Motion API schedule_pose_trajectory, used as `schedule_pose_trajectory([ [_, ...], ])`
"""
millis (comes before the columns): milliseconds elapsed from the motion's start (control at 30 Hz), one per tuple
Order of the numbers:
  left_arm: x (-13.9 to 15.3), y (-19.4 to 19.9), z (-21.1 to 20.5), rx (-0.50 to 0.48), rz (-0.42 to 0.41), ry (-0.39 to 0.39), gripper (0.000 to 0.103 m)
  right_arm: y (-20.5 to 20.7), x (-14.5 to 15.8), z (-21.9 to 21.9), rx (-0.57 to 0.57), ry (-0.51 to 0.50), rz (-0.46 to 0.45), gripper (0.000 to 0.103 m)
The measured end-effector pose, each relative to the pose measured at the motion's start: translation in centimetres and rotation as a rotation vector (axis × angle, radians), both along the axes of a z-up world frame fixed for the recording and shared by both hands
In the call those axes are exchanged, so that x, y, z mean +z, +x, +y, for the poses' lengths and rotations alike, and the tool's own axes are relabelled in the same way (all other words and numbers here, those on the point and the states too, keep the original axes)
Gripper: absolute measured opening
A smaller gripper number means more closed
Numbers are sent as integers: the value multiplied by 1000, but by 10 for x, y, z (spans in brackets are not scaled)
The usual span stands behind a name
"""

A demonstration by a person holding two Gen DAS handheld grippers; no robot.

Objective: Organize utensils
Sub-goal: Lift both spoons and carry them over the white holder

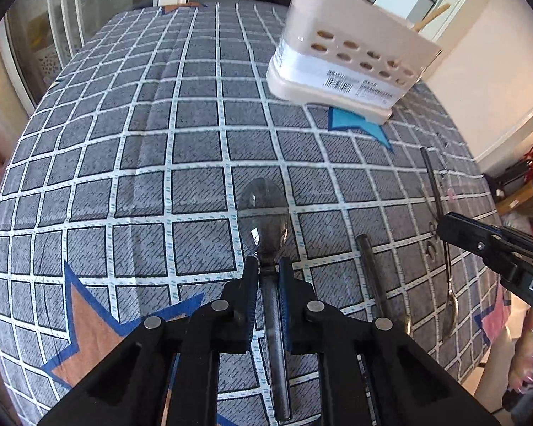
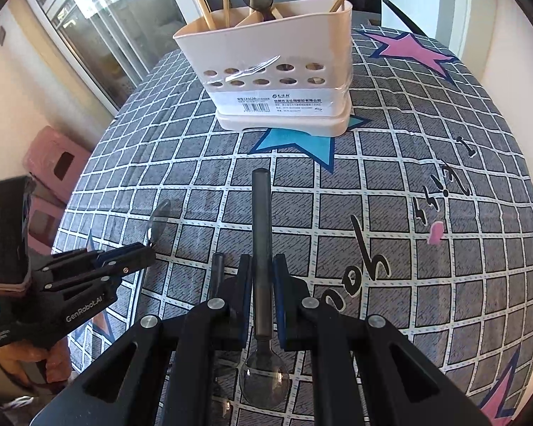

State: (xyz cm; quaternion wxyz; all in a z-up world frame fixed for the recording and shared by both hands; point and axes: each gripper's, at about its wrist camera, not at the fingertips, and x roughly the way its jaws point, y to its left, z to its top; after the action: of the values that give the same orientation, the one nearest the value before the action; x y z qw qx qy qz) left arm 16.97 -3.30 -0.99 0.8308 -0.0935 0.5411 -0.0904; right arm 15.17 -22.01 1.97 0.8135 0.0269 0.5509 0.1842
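Note:
My left gripper (image 1: 268, 266) is shut on the neck of a smoky clear plastic spoon (image 1: 264, 213), bowl pointing away, just above the checked tablecloth. It also shows in the right wrist view (image 2: 149, 248), with its spoon (image 2: 159, 220). My right gripper (image 2: 263, 266) is shut on the dark handle of a second clear spoon (image 2: 261, 220), bowl (image 2: 264, 380) toward the camera. In the left wrist view the right gripper (image 1: 444, 229) enters from the right. The cream utensil holder (image 1: 344, 60) (image 2: 280, 71) stands at the far side with chopsticks and a spoon in it.
Another dark-handled spoon (image 1: 373, 273) and a thin metal spoon (image 1: 449, 294) lie on the cloth right of my left gripper. A second handle (image 2: 216, 273) lies beside my right gripper's left finger. The table edge drops off left, toward pink stools (image 2: 53, 167).

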Motion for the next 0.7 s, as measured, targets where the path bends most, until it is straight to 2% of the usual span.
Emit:
schedule_pose_trajectory([
  [233, 23, -14, 22, -38, -151, -7, 44, -4, 12, -8, -38, 46, -34, 13],
  [367, 46, -13, 28, -56, -230, -11, 44, -5, 21, -11, -55, 62, -52, 13],
  [467, 46, -34, 48, -69, -265, -21, 44, -5, 27, -13, -63, 65, -65, 13],
  [700, 72, -38, 53, -97, -334, -35, 44, 1, 49, -15, -77, 79, -115, 13],
])
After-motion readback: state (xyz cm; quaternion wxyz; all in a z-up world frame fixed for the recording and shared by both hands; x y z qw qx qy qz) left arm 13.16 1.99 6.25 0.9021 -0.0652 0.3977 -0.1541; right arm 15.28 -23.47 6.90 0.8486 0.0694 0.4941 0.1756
